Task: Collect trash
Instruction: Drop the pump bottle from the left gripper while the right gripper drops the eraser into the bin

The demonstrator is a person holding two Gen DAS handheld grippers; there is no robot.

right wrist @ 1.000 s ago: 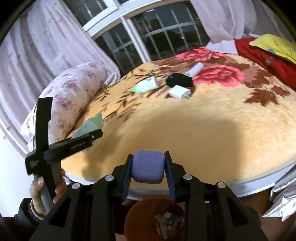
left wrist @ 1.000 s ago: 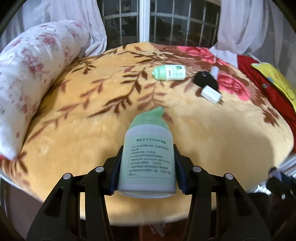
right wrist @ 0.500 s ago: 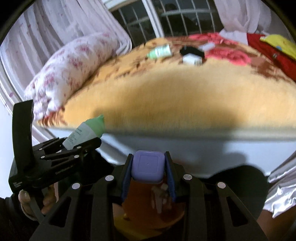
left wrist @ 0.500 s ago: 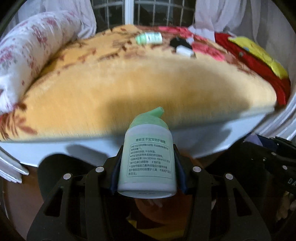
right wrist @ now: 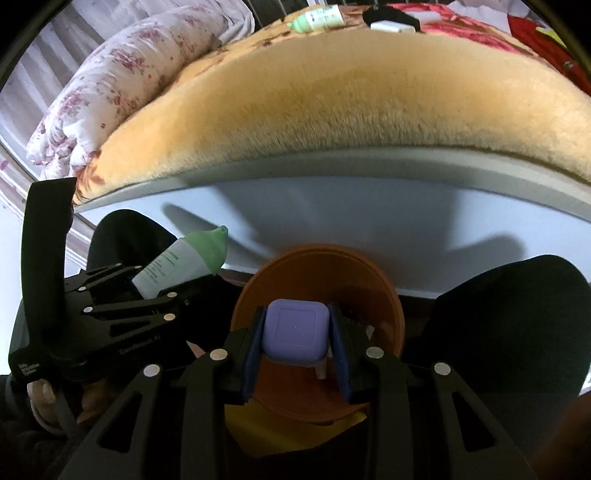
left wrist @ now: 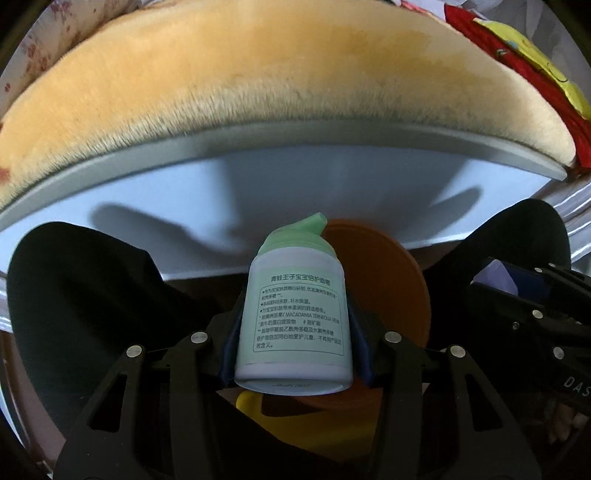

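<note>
My left gripper (left wrist: 293,339) is shut on a white bottle with a pale green pump cap (left wrist: 293,310), held above the near left rim of a brown round bin (left wrist: 391,280) on the floor by the bed. My right gripper (right wrist: 295,336) is shut on a small purple square case (right wrist: 294,330), hanging over the open brown bin (right wrist: 317,269), where some pale scraps lie inside. In the right wrist view the left gripper (right wrist: 147,291) with its bottle (right wrist: 184,264) hangs left of the bin. The right gripper (left wrist: 524,295) shows at the right edge of the left wrist view.
The bed with a yellow plush blanket (right wrist: 332,92) rises just behind the bin above a pale frame (left wrist: 295,177). On the bed's far side lie a green-white tube (right wrist: 317,18), a white charger (right wrist: 391,26) and a black item. A floral quilt roll (right wrist: 122,85) lies left. The person's dark-trousered knees (left wrist: 92,295) flank the bin.
Both grippers have dropped from above the bed to below its edge and tipped downward, still holding the bottle and the purple case. The brown bin has come into full view beneath them.
</note>
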